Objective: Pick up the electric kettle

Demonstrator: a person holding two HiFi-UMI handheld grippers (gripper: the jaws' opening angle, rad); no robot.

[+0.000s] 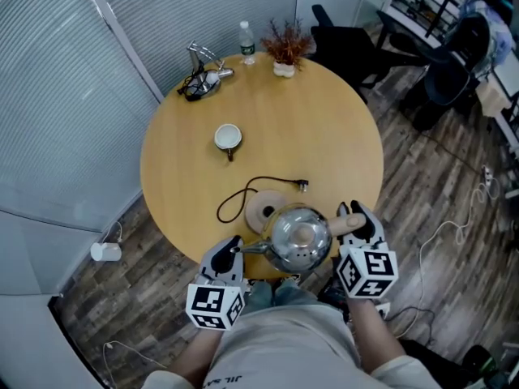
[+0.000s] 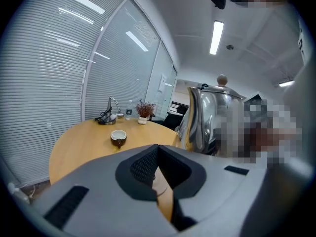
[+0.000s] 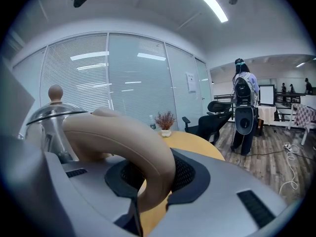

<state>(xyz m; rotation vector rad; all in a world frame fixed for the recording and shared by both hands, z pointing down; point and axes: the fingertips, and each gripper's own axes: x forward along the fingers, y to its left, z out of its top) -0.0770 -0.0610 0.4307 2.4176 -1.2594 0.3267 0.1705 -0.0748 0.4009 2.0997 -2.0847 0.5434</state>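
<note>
The shiny steel electric kettle (image 1: 298, 237) hangs above the near edge of the round wooden table (image 1: 324, 128), off its tan base (image 1: 261, 209), which lies just beyond with a black cord (image 1: 243, 191). My right gripper (image 1: 357, 227) is shut on the kettle's beige handle (image 3: 128, 147), which fills the space between its pads (image 3: 185, 174). The left gripper (image 1: 231, 254) sits by the spout at the kettle's left. In the left gripper view the kettle (image 2: 212, 117) stands to the right of the jaws, which show a narrow gap with only table behind it.
A white cup (image 1: 228, 138) stands mid-table. At the far edge are a small potted plant (image 1: 285, 51), a water bottle (image 1: 247, 43) and a black-and-metal desk item (image 1: 203, 75). Office chairs (image 1: 349, 43) and floor cables (image 1: 454, 233) lie to the right.
</note>
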